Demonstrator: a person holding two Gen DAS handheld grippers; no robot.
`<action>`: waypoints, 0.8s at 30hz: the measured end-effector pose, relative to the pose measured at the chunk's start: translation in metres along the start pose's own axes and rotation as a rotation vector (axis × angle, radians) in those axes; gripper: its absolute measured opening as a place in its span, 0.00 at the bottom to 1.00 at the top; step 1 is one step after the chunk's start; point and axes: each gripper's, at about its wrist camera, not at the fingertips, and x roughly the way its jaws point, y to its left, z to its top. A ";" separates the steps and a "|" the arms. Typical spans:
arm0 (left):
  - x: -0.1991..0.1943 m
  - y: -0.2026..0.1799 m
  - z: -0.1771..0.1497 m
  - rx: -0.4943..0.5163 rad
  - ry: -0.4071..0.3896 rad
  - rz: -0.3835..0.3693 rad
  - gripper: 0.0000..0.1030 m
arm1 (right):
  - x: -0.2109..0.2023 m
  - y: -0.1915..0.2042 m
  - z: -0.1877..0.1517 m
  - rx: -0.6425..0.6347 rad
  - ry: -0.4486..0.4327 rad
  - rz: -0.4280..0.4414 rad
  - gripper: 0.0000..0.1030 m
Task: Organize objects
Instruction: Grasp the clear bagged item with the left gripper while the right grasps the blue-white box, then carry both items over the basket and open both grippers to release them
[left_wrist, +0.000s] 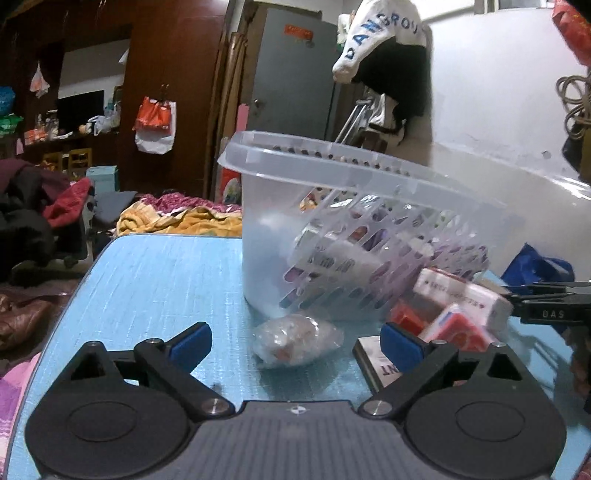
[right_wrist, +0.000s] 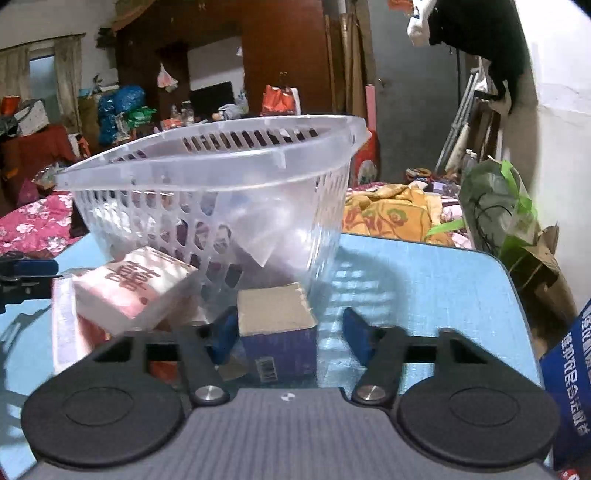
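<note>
— Starting with the largest: blue table (left_wrist: 147, 280), then clear slotted basket (left_wrist: 266, 229) at twelve o'clock, partly filled.

— And at ten o'clock of the right gripper (right_wrist: 287, 319)?

— Pink-and-white box (right_wrist: 133, 284), leaning against the basket wall.

— Smaller still?

— Blue carton (right_wrist: 280, 347) between the right jaws, parted wider than it; near pad possibly touching, far pad clearly off. No grip.

— Left gripper (left_wrist: 295, 341)?

— Spread wide, holding nothing. Plastic-wrapped packet (left_wrist: 291, 354) on the table at twelve o'clock, between the pads, untouched.
</note>
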 end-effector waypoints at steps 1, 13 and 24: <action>0.003 -0.001 0.001 0.002 0.007 0.011 0.96 | -0.002 0.001 -0.002 -0.005 -0.006 -0.014 0.43; 0.022 -0.006 0.002 0.002 0.054 0.045 0.57 | -0.013 0.008 -0.006 -0.037 -0.093 -0.103 0.42; -0.006 0.003 -0.008 -0.066 -0.072 -0.072 0.58 | -0.009 -0.004 -0.002 0.003 -0.069 -0.071 0.42</action>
